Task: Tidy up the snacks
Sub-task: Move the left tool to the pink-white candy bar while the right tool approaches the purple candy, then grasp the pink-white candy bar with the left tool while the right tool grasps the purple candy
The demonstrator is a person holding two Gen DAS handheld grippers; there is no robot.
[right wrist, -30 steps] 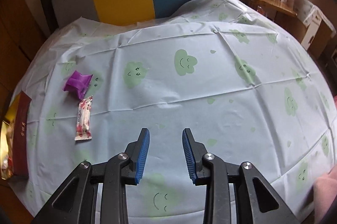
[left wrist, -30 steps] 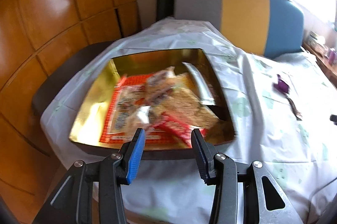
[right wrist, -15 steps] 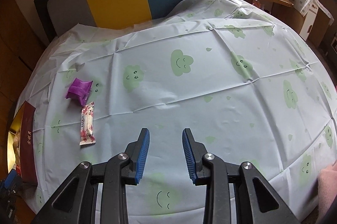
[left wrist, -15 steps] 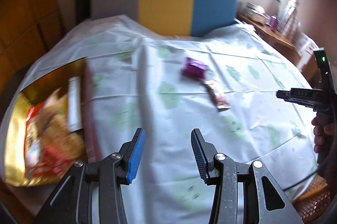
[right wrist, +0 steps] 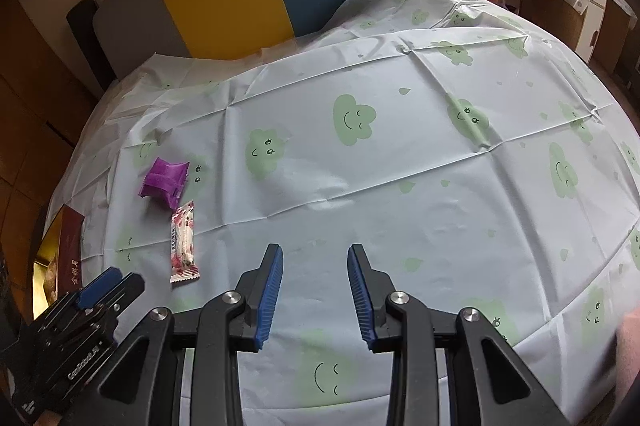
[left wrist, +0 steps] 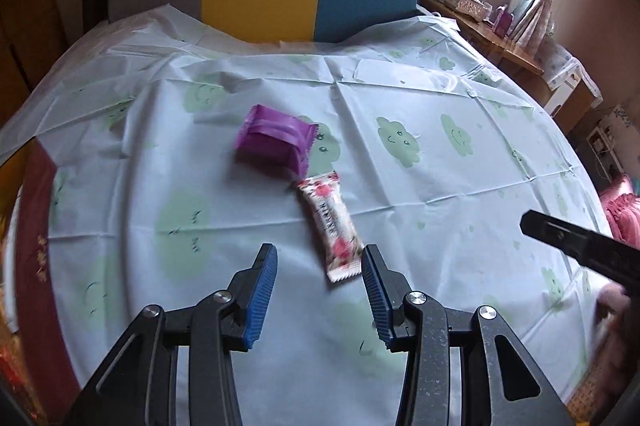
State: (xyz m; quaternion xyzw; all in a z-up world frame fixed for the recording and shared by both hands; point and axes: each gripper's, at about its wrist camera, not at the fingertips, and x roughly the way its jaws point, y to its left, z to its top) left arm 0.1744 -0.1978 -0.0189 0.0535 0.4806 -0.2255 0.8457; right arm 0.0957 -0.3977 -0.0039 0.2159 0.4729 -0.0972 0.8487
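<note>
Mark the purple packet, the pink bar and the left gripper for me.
purple packet (left wrist: 276, 143), left wrist view, middle of its wrapper.
pink bar (left wrist: 330, 224), left wrist view, middle of the printed wrapper.
left gripper (left wrist: 318, 292), left wrist view, gap midway between its open fingertips.

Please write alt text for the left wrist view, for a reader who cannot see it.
The open left gripper hangs just short of a pink-and-white snack bar lying on a cloud-print tablecloth, its jaws empty. A purple snack packet lies just beyond the bar, and a dark red box sits at the left edge.
</note>
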